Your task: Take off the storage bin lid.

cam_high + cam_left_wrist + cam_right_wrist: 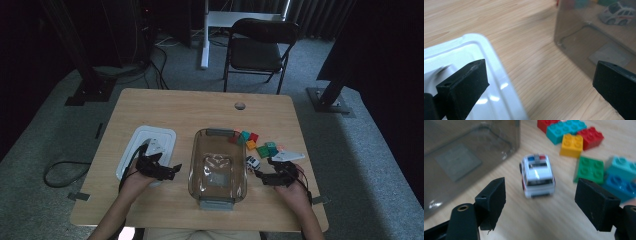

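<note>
Toy police car (537, 175) sits on the wooden table (165, 107), just beside the right wall of the clear plastic bin (218, 167), nose pointing away from us, wheels down. We see it as a small white shape in the high view (253, 162), and through the bin wall in the left gripper view (617, 13). Our right gripper (540, 196) is lined up behind it with jaws spread wide, nothing held, the car between and slightly ahead of the pads and not touching them. Our left gripper (539, 80) is also released and empty, hovering over the edge of the white lid (474, 50) to the left of the bin. We judge the step in hand as the approach for a grasp on the car, probably to drop it in the bin, which looks empty. Next move calls for pushing the right gripper forward until the pads flank the car's sides, then closing across its body. Watch points: the car can roll on its wheels if a pad nudges it first, and the bin wall is close on the left jaw's side, so clearance is tight there. Duplo-style bricks (571, 135) lie to the right: red, teal, yellow, with a green brick (590, 168) nearest the right jaw, close enough to snag.
</note>
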Demonstrator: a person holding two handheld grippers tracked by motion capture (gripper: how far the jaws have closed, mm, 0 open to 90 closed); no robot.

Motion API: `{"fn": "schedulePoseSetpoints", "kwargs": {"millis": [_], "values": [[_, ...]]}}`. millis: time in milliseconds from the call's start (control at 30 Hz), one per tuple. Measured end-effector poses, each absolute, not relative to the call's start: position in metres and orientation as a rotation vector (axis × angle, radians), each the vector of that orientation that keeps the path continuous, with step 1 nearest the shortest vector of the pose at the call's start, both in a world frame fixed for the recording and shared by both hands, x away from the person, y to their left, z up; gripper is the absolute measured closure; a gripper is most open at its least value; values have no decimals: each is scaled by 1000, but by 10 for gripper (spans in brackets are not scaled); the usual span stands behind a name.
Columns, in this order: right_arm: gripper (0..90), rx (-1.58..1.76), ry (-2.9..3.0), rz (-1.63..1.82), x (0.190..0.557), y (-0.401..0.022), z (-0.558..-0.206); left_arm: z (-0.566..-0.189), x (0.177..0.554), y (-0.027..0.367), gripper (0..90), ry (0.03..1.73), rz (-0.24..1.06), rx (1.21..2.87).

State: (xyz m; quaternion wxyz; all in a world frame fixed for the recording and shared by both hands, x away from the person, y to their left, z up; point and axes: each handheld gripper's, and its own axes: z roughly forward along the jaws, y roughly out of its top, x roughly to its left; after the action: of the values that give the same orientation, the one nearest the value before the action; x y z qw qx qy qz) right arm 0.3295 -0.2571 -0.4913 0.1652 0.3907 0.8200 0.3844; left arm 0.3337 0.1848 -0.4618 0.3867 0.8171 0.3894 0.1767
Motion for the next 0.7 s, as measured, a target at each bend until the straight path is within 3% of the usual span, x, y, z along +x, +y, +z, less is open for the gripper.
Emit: {"fn": "schedulePoseSetpoints", "kwargs": {"millis": [367, 700], "values": [[258, 1070, 2413, 1073, 363, -237, -497, -465, 320, 244, 5, 1134, 521, 2053], [314, 1069, 2452, 1036, 369, -234, -505, -482, 301, 302, 5, 1314, 556, 2013]]}}
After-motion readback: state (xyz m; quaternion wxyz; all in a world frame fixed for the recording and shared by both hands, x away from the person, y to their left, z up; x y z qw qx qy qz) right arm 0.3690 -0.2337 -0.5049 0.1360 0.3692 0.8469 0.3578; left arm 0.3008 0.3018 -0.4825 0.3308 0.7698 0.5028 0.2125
